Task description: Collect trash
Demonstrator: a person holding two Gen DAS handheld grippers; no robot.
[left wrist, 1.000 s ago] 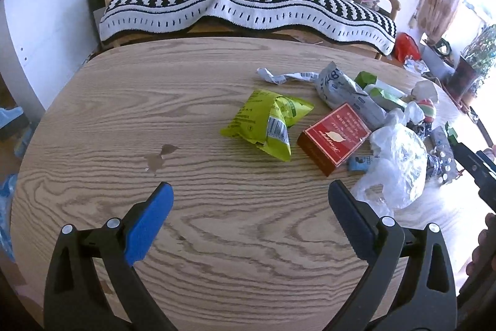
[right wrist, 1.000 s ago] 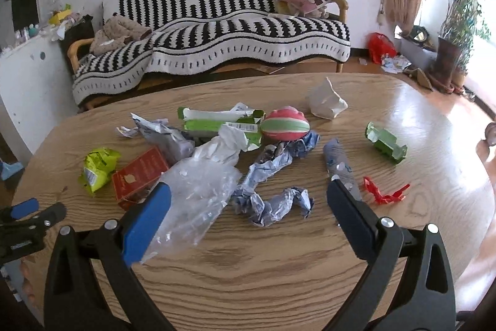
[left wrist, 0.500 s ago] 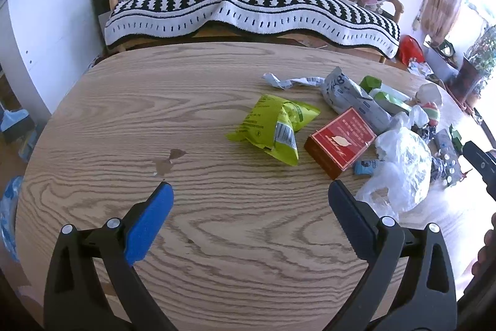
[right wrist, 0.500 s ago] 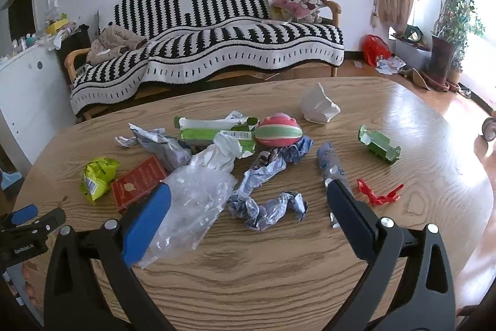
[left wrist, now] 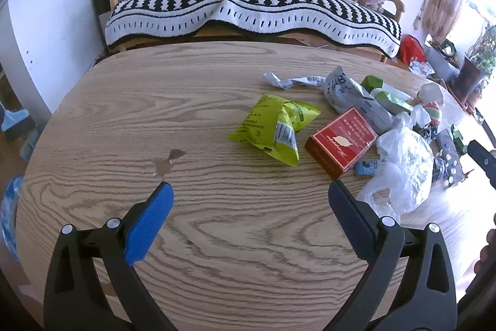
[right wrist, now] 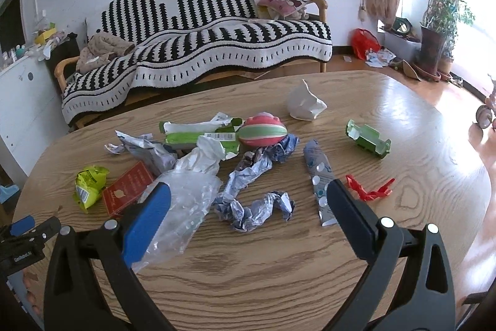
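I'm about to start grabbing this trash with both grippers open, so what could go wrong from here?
The clear plastic bag overlaps neighbouring wrappers, so the right gripper may drag them along. The red box lies flat and looks wide for the left gripper; it may slip. The striped ball could roll if bumped.

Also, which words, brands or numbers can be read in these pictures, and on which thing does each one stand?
Nothing reads with certainty.
red box: white script and small lines, too blurred to read.
yellow-green snack bag: print and a barcode, too small.
grey wrapper: large digits, perhaps "88", uncertain.
green and white carton: barcode label, unreadable.
left gripper: small white lettering, too blurred.
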